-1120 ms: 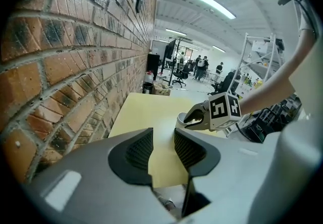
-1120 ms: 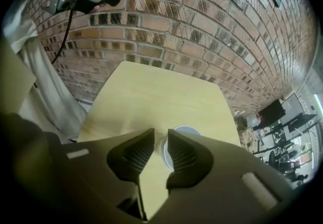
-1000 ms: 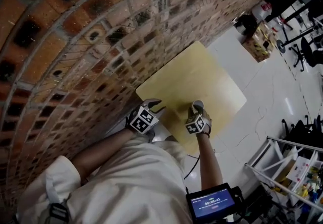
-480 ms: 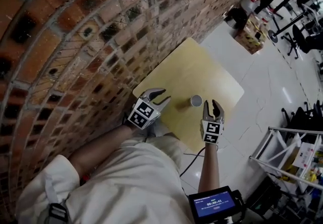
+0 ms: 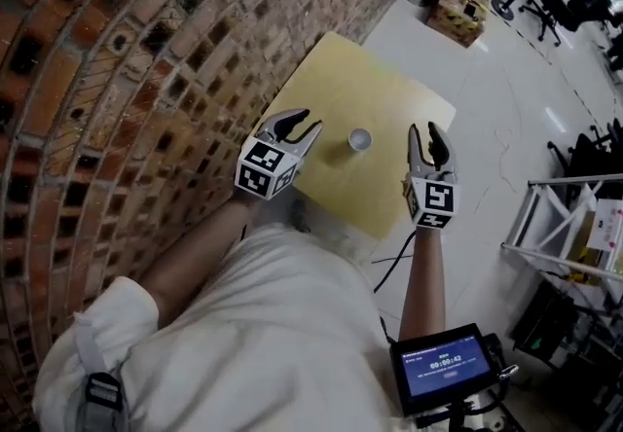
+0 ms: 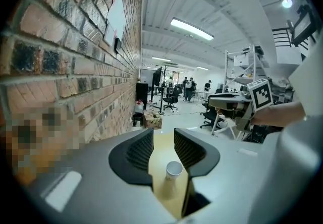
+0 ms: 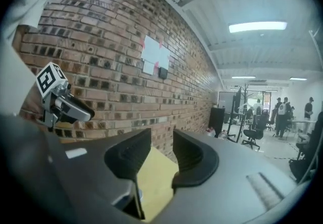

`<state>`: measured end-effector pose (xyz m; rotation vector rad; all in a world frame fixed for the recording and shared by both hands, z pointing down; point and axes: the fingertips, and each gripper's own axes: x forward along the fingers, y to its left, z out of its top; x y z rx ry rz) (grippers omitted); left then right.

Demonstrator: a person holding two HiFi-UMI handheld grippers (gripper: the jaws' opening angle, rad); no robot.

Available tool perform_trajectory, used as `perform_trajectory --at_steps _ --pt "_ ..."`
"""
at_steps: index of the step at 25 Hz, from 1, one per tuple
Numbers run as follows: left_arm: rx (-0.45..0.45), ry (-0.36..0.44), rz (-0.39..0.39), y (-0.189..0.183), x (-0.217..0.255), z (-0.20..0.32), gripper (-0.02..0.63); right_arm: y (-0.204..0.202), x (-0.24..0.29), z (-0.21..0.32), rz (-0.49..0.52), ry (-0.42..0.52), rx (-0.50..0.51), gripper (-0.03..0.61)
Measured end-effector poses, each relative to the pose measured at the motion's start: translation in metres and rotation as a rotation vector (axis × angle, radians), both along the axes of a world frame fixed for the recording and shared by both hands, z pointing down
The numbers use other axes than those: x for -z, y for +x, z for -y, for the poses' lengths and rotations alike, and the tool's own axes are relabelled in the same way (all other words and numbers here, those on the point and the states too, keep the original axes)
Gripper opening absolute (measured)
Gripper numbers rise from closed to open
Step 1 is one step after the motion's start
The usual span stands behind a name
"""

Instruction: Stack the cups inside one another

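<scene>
A white paper cup (image 5: 359, 139) stands upright and alone on the small yellow table (image 5: 389, 99). In the left gripper view the cup (image 6: 173, 169) shows low down, past the jaws. My left gripper (image 5: 297, 124) hovers to the cup's left, open and empty. My right gripper (image 5: 428, 136) hovers to its right, off the table's right edge. Its jaws have just been opening, and they stand open with nothing between them. Both grippers are clear of the cup. Each gripper view shows the other gripper: the right gripper (image 6: 237, 104) and the left gripper (image 7: 65, 104).
A brick wall (image 5: 146, 51) runs close along the table's left side. White floor (image 5: 506, 128) lies to the right, with a metal rack (image 5: 574, 226). A cardboard box (image 5: 453, 7) and office chairs stand beyond the table. A screen (image 5: 448, 367) hangs at the person's waist.
The right gripper was on the cup a second ago. It has let go, moved off to the right and risen. The left gripper has risen too. The cup stays put on the table.
</scene>
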<state>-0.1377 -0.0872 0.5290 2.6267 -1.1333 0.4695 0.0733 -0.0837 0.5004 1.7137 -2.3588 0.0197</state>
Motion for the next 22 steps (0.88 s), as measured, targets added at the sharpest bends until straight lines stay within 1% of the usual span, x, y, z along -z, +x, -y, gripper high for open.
perform_trajectory --at_steps 6,11,16,19,20,21,22 --pt "0.001 0.032 -0.012 0.036 0.022 -0.011 0.143 0.028 0.035 -0.037 0.014 0.058 -0.003 0.129" --pt "-0.016 0.030 -0.001 0.062 0.020 -0.027 0.143 0.064 0.040 -0.076 0.002 0.075 -0.019 0.129" --pt "-0.043 0.011 0.000 0.073 0.014 -0.048 0.143 0.099 0.023 -0.117 -0.001 0.040 -0.065 0.129" --pt "-0.040 0.001 0.018 0.073 0.009 -0.059 0.143 0.114 0.009 -0.142 0.015 0.010 -0.103 0.129" --pt "-0.028 0.003 0.032 0.070 0.007 -0.061 0.138 0.118 0.005 -0.149 0.026 0.004 -0.115 0.129" --pt "-0.014 0.005 0.045 0.067 0.006 -0.063 0.110 0.121 0.003 -0.154 0.038 0.000 -0.125 0.129" --pt "-0.002 0.004 0.052 0.065 0.004 -0.065 0.098 0.123 0.000 -0.160 0.048 -0.002 -0.133 0.129"
